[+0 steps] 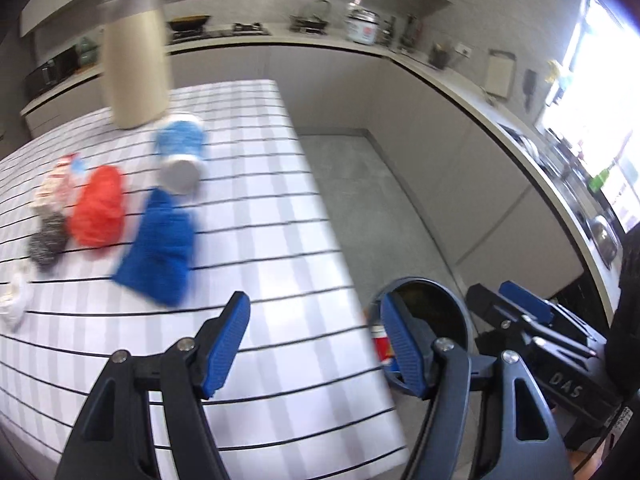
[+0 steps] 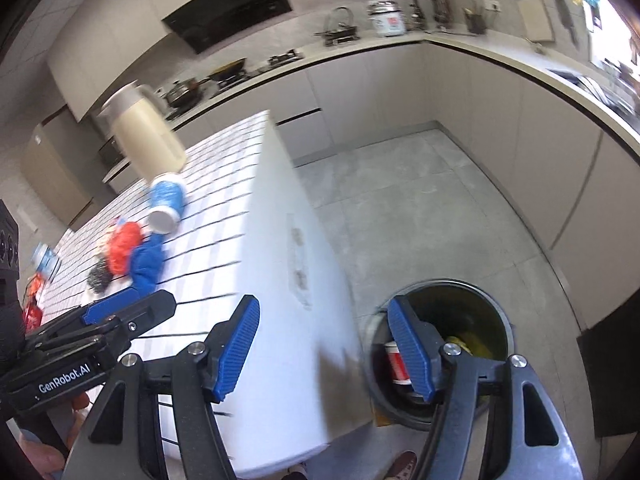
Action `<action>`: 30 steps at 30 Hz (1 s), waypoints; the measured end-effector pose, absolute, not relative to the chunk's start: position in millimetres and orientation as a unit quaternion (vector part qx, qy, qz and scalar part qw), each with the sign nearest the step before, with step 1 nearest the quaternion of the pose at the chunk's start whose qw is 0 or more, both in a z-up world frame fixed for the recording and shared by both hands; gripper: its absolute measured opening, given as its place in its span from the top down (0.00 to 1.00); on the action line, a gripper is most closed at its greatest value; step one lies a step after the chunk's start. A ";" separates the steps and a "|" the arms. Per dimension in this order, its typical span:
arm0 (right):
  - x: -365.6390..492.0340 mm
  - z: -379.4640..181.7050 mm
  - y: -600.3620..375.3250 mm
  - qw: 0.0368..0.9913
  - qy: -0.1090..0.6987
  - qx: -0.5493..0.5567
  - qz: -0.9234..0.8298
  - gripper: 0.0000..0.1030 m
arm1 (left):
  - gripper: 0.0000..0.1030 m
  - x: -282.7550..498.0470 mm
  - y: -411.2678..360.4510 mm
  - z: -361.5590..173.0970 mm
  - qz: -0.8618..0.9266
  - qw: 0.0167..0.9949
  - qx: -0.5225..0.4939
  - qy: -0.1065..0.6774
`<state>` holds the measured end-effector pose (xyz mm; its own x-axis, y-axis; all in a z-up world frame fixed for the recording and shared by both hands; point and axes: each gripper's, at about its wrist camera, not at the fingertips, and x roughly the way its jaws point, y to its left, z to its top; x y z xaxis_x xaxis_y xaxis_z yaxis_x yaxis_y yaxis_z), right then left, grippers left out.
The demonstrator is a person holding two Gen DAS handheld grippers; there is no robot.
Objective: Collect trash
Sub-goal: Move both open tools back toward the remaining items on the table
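A round trash bin (image 2: 440,344) stands on the floor beside the table; a red-and-white cup (image 2: 398,364) and yellow waste lie inside. It also shows in the left wrist view (image 1: 424,320). My right gripper (image 2: 324,348) is open and empty, above the table edge and the bin. My left gripper (image 1: 316,344) is open and empty over the table's near corner. On the striped table (image 1: 280,240) lie a blue-and-white cup on its side (image 1: 180,156), a blue cloth (image 1: 158,244), a red crumpled bag (image 1: 98,208), a grey scrubber (image 1: 48,240) and white paper (image 1: 14,300).
A tall beige thermos jug (image 1: 134,60) stands at the back of the table. Kitchen counters (image 2: 520,60) with pots and a rice cooker (image 2: 386,18) run along the walls. Grey tiled floor (image 2: 420,208) lies right of the table.
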<state>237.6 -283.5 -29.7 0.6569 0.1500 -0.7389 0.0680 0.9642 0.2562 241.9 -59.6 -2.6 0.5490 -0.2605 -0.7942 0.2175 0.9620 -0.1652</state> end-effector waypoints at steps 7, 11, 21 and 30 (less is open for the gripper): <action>255.7 -15.9 -189.1 0.905 0.404 0.115 0.065 0.33 | 0.32 247.5 25.7 -0.6 -0.094 0.888 -0.037 0.449; 264.5 -15.0 -142.3 0.906 0.403 0.103 0.081 0.33 | 0.33 250.9 66.0 -2.8 -0.077 0.892 -0.041 0.444; 280.2 -18.8 -80.6 0.905 0.403 0.096 0.092 0.33 | 0.33 268.1 131.7 -10.5 -0.057 0.892 -0.053 0.446; 299.2 -19.7 -52.5 0.903 0.409 0.096 0.090 0.33 | 0.33 290.9 167.9 -7.5 -0.053 0.894 -0.060 0.441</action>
<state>299.2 -52.5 -19.7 0.6498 0.2402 -0.7211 -0.0833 0.9655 0.2466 290.9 167.9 -7.5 0.6058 -0.1472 -0.7819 0.0420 0.9873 -0.1534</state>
